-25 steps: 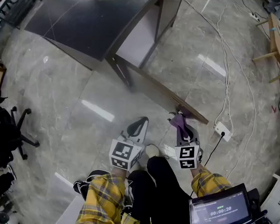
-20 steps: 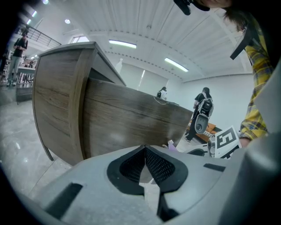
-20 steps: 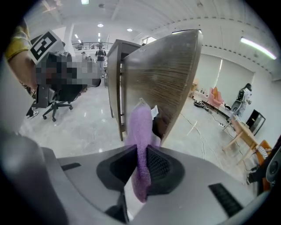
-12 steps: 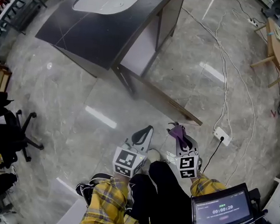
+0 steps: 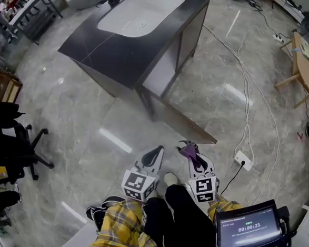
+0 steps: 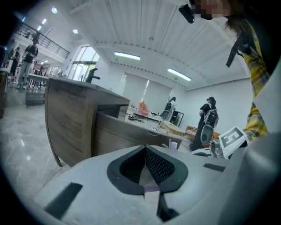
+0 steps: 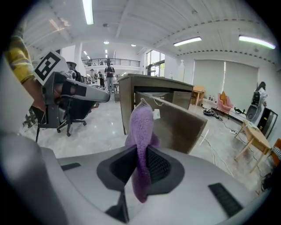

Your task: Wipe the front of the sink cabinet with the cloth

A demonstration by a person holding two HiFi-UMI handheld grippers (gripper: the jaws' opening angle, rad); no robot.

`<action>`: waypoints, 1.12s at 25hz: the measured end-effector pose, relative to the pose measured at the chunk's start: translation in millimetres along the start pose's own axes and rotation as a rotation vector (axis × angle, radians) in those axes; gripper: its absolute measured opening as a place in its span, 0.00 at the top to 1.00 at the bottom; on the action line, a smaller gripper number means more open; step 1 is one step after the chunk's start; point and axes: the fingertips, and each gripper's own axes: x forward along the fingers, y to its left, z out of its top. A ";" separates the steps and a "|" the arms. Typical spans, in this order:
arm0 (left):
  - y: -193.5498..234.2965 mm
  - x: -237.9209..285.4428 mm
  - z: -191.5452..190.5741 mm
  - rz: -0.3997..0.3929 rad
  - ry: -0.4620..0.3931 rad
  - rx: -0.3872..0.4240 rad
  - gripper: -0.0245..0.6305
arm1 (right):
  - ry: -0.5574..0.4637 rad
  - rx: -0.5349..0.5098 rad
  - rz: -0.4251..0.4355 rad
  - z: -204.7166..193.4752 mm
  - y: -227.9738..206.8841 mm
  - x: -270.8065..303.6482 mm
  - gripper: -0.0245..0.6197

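The sink cabinet has a dark top with a white basin and stands ahead on the marble floor; its wooden door hangs open toward me. My right gripper is shut on a purple cloth, which sticks up between its jaws a short way from the door. My left gripper is shut with nothing in it, and it points at the cabinet from a distance.
White cables and a power strip lie on the floor to the right. A wooden stool stands at far right, an office chair at left. A screen sits at my lower right.
The view has shifted so the whole basin top now shows. Both grippers sit slightly lower in the picture, with the cloth still held.
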 end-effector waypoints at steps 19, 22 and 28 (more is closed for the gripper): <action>-28.5 -86.7 86.8 0.076 -0.127 0.023 0.95 | -0.196 -0.042 0.124 116.7 46.4 -84.1 0.88; -39.5 -105.9 101.2 0.073 -0.162 0.017 0.95 | -0.218 -0.046 0.127 130.1 55.4 -98.1 0.88; -51.7 -143.3 109.3 0.057 -0.194 0.031 0.95 | -0.267 -0.061 0.128 150.1 80.6 -123.5 0.88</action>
